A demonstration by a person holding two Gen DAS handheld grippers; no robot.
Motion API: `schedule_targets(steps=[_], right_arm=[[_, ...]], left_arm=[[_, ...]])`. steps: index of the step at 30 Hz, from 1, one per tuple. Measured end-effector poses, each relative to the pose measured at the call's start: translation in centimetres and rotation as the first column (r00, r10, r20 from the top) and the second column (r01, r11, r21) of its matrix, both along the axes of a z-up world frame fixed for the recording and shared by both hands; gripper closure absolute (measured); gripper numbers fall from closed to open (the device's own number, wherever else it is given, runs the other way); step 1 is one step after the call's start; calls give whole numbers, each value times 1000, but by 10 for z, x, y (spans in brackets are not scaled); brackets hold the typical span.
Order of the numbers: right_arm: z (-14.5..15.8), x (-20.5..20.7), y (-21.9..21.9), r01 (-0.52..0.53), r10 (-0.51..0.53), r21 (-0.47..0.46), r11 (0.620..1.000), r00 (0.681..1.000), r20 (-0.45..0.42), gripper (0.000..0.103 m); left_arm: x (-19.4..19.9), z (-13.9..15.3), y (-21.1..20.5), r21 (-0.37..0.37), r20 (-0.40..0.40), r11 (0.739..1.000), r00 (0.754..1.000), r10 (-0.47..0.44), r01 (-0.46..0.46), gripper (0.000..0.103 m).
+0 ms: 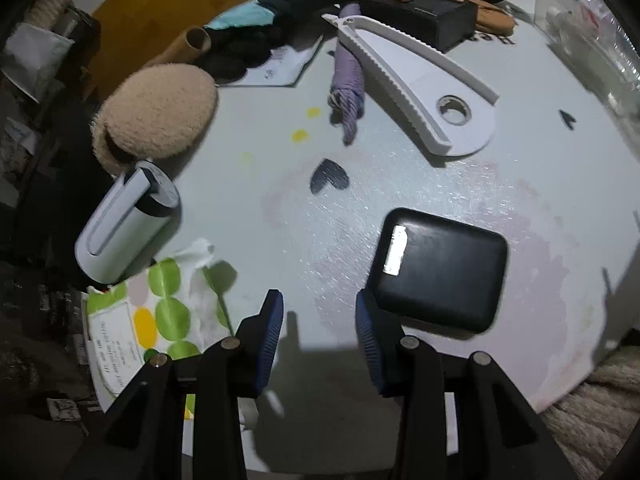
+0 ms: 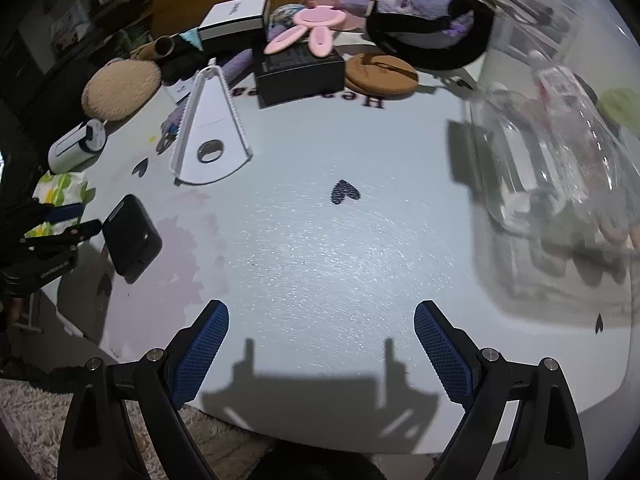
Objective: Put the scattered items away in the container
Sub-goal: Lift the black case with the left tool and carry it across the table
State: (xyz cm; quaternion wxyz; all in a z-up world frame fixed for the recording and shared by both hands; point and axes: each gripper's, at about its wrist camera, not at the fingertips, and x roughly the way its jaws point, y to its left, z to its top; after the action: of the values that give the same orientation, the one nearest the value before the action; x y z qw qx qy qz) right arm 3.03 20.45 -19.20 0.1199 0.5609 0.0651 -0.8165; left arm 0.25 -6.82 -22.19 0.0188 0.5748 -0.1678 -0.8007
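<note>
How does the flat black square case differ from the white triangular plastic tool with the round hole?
The flat black square case is dark, glossy and has rounded corners; the white triangular plastic tool with the round hole is pale, long and tapered. The case has a smooth plain edge, while the white piece has toothed edges and a metal-ringed hole. The case lies nearer the table edge; the white piece lies nearer the clutter. Both lie flat on the table.
</note>
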Motion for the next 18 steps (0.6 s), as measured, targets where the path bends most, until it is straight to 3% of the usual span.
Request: schedule_targets(steps=[10, 18], right_arm=[[-3, 4, 18, 44, -44, 14, 999, 999, 14, 9], [-5, 7, 34, 93, -93, 4, 996, 995, 26, 9]], left_arm=[[-8, 0, 29, 74, -11, 996, 999, -50, 51, 65], [13, -7, 32, 79, 63, 993, 994, -91, 86, 65]])
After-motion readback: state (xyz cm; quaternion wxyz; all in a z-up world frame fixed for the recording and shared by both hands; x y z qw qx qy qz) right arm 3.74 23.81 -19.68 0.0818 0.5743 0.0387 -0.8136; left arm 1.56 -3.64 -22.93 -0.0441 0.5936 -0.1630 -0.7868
